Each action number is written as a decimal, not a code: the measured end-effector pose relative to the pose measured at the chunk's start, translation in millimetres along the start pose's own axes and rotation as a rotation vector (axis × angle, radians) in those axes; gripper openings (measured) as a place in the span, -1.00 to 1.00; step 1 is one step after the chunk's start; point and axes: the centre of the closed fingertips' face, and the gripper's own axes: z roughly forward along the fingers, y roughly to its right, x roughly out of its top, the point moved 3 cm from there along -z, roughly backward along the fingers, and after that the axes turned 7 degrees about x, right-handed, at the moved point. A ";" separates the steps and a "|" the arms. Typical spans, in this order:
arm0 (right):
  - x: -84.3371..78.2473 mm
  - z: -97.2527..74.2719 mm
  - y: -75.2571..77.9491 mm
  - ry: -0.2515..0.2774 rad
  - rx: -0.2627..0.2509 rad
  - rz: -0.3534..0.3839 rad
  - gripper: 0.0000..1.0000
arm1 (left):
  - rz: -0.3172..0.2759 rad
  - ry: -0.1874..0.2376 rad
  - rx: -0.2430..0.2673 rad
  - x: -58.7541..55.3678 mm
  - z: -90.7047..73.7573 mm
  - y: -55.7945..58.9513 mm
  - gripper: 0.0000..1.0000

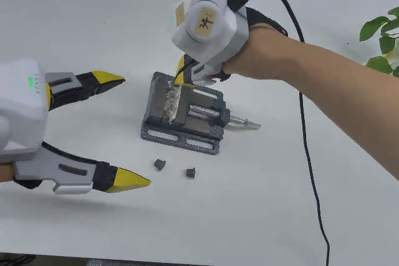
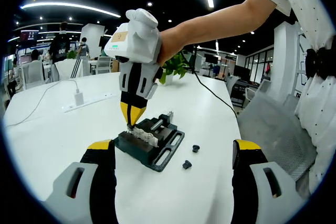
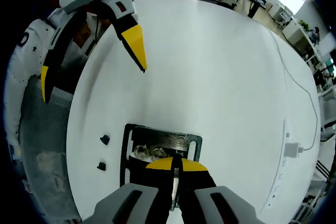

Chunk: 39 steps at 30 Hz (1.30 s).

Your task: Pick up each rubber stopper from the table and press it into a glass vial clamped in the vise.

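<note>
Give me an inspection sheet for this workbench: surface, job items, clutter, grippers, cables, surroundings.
Surface: white table, clean.
Job's things: vise mid-table clamping glass vials; two stoppers loose beside it.
Clutter: nothing seen.
Grippers: right hand-held gripper shut, tips down over the vials; left hand-held gripper open, hovering beside the vise.
Cables: black cable trails from the right gripper across the table; power strip with white cord at the far edge.
Surroundings: plant at the far side; office beyond.

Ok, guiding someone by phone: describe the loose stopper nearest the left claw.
Find the grey vise on the white table. Two small black stoppers lie by its base. The target stopper is nearer the open left claw than the other stopper.
</note>
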 end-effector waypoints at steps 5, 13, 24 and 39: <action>-0.9 -0.8 0.3 0.017 -0.007 0.000 -1.00 | 0.002 -0.001 0.004 1.0 -2.7 -1.8 0.83; 0.7 0.4 -1.1 0.045 -0.006 0.012 -1.00 | 0.009 -0.003 0.017 2.0 -6.8 -5.6 0.83; 1.6 -1.6 -8.1 0.096 -0.037 0.026 -1.00 | 0.011 -0.011 0.015 1.8 -7.9 -3.0 0.83; 1.0 -5.6 -11.7 0.155 -0.064 0.077 -0.98 | 0.027 -0.026 0.002 6.5 -7.1 0.8 0.83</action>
